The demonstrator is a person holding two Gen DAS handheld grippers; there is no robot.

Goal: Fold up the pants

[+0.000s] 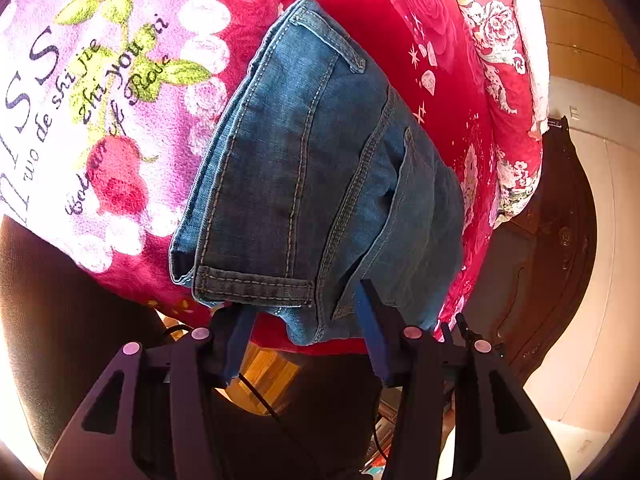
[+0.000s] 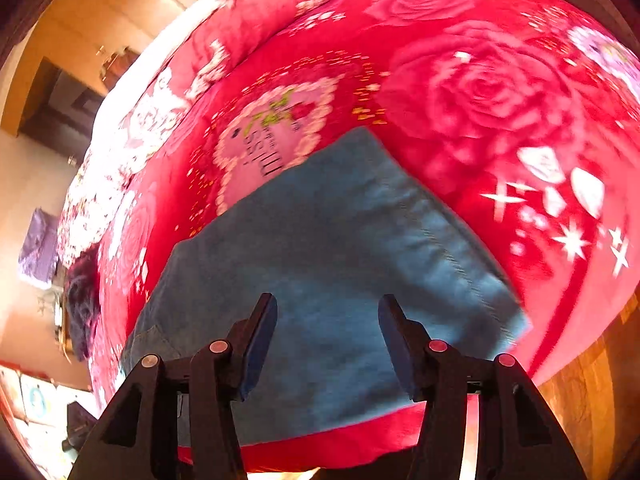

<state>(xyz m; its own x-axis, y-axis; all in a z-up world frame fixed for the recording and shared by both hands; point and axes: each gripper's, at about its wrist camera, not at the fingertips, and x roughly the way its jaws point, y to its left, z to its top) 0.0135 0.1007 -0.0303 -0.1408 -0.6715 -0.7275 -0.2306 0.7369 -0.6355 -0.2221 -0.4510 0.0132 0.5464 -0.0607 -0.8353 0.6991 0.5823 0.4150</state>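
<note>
One folded jeans (image 1: 320,168) on one blanket (image 1: 452,40), two tongs apart

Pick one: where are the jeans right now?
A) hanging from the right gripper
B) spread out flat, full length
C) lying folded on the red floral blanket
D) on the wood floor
C: the jeans lie as a compact folded bundle on the red floral blanket, and both the left gripper and the right gripper have open jaws with nothing clamped between them.
</note>
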